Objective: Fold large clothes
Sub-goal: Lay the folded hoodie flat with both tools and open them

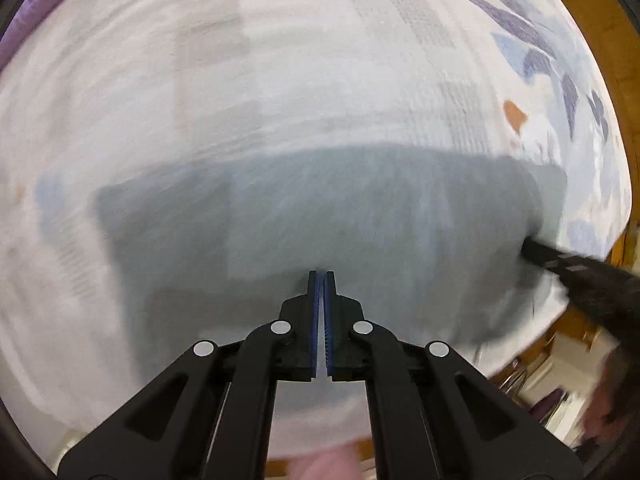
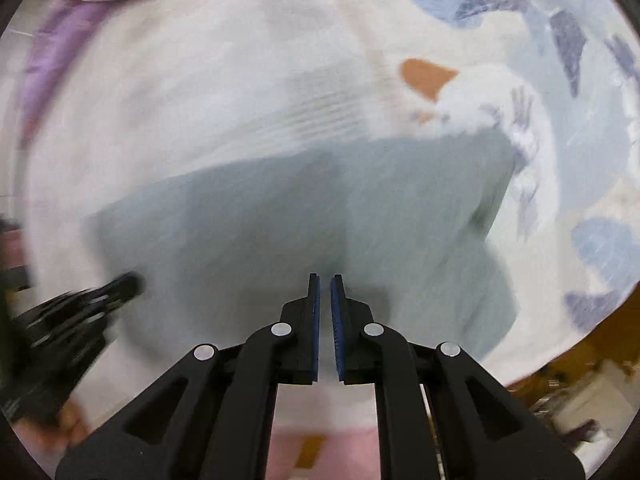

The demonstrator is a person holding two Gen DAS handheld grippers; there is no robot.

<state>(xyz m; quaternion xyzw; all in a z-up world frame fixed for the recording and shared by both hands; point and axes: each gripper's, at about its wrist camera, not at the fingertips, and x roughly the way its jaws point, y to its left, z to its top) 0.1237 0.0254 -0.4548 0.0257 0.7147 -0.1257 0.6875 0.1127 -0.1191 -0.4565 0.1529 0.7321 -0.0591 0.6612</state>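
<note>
A grey-green garment (image 1: 320, 216) lies spread on a bed with a pale patterned bedspread (image 1: 280, 60). My left gripper (image 1: 321, 276) is shut over the garment's near edge, and I cannot tell whether cloth is pinched between its blue pads. The garment also shows in the right wrist view (image 2: 320, 208). My right gripper (image 2: 325, 280) stands over its near edge with the jaws almost closed, a narrow gap left. Each gripper appears in the other's view, the right one (image 1: 536, 250) at the garment's right edge, the left one (image 2: 124, 286) at its left. Both views are motion-blurred.
The bedspread (image 2: 592, 160) has blue, grey and orange leaf shapes on the right. A purple and pink cloth (image 2: 80, 20) lies at the far left. A wooden bed frame (image 1: 600, 20) and floor clutter (image 1: 536, 376) show at the right.
</note>
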